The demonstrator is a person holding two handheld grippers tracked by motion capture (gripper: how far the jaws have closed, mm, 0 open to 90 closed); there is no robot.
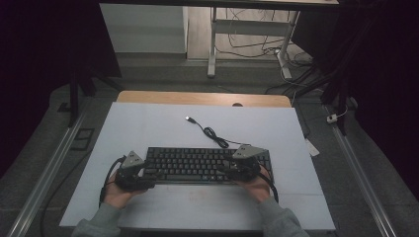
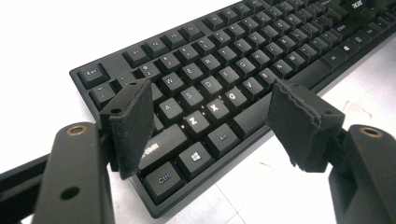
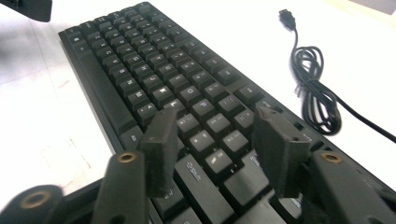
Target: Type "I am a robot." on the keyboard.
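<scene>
A black keyboard (image 1: 197, 165) lies flat on the white tabletop (image 1: 148, 128), close to the person's side. Its black cable (image 1: 215, 134) runs in a loose coil toward the back and ends in a USB plug (image 1: 189, 118) lying free. My left gripper (image 1: 147, 174) is at the keyboard's left end. In the left gripper view its jaws (image 2: 212, 107) stand open above the Z and X keys of the keyboard (image 2: 224, 70), holding nothing. My right gripper (image 1: 226, 170) is at the right end, open (image 3: 215, 135) over the keys (image 3: 154, 70), pads apart from them.
The coiled cable (image 3: 317, 93) and plug (image 3: 287, 16) lie beyond the keyboard's back edge. A wooden table edge (image 1: 197, 97) borders the white top at the back. Desk legs (image 1: 212, 49) and floor cables stand behind. Metal rails (image 1: 49, 168) run along both sides.
</scene>
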